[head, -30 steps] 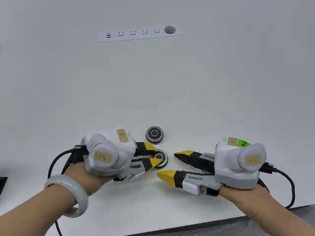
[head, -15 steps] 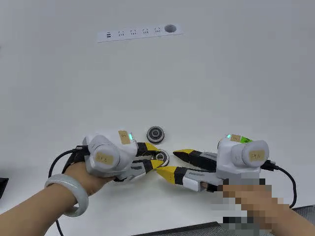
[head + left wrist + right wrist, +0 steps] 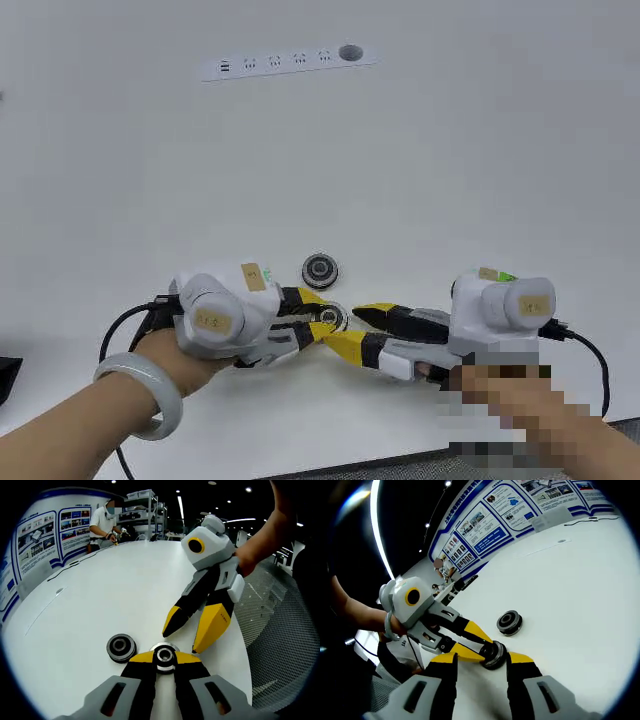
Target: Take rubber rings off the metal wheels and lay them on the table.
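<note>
Metal wheel (image 3: pixel 165 657): pinched between left tongs (image 3: pixel 316 314) tips
Right tongs (image 3: pixel 184 639): spread, tips just beside that wheel
Second wheel (image 3: pixel 320 268): on desk (image 3: pixel 450 180), just beyond left tongs

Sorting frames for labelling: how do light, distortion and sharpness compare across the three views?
Head view: flat, bright light, faint shadows on the white table, free wheel crisp. Left gripper view: fisheye curves the table edge; ceiling lamps are bright spots. Right gripper view: same curving; gripped wheel sharp.
</note>
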Available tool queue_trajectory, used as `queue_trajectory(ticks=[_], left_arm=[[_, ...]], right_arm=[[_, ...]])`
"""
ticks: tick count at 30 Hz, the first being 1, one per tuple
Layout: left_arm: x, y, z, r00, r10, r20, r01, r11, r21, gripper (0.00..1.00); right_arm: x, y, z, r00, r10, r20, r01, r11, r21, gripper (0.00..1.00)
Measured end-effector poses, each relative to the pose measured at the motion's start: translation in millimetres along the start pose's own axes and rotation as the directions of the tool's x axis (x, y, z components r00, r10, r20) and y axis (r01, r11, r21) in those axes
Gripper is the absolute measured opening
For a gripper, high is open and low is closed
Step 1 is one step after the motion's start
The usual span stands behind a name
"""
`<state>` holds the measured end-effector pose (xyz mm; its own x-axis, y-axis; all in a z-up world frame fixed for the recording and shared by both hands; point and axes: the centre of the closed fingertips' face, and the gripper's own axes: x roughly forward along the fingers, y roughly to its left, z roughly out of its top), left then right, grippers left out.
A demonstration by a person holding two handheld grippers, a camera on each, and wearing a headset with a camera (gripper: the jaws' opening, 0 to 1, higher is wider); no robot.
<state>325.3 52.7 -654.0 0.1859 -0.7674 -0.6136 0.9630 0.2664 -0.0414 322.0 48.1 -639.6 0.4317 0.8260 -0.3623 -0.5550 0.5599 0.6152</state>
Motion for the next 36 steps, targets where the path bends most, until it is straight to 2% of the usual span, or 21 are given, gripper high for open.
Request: queue_trajectory(ticks=[6,18,30,36], left_arm=[[0.1,0.4,-0.1,1.0,0.001,0.003,-0.001,1.0,0.002,0.13],[0.0,0.8,-0.1,1.0,0.004,0.003,-0.004,1.0,0.007,0.13],[-0.5,1.0,-0.6,0.9999,0.005,0.009,-0.005,1.0,0.008,0.13],[-0.8,1.0,-0.5,0.9999,0.006,0.01,-0.006,1.0,0.007,0.13]], right_arm=[[4.9,-5.3,5.1,0.9999,-0.007,0.011,0.006,0.999,0.034,0.38],[12.8,-9.8,2.7,1.0,-0.006,-0.007,0.007,0.997,0.08,0.33],[18.4,-8.5,1.4,0.9996,0.025,-0.009,-0.023,0.982,0.188,0.35],[18.0,-8.2,1.3,0.9992,0.038,-0.014,-0.034,0.978,0.204,0.35]])
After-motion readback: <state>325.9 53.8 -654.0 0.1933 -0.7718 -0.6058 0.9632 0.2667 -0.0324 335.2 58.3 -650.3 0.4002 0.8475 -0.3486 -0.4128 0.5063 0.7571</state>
